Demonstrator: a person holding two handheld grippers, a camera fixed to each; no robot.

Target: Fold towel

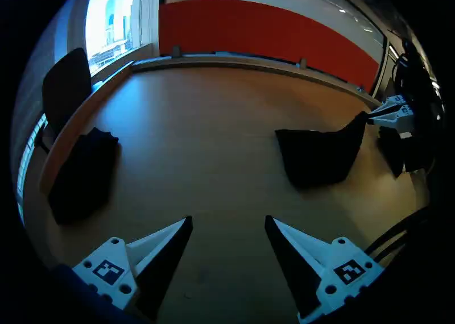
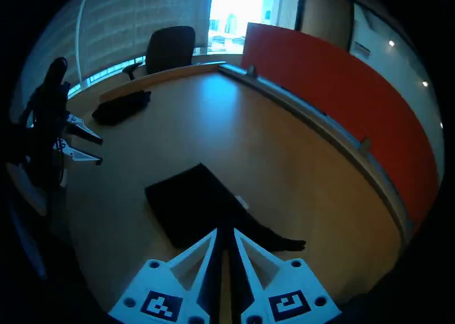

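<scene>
left gripper view: faces partition (image 1: 267, 34) | right gripper view: nearer shared towel (image 2: 187, 210)

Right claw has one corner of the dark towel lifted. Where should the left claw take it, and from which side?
Probably the flat near corner of the towel, the one facing the open left claw. Come in low along the table from that side: the right claw holds the far corner up, so this edge lies flat and exposed.
</scene>
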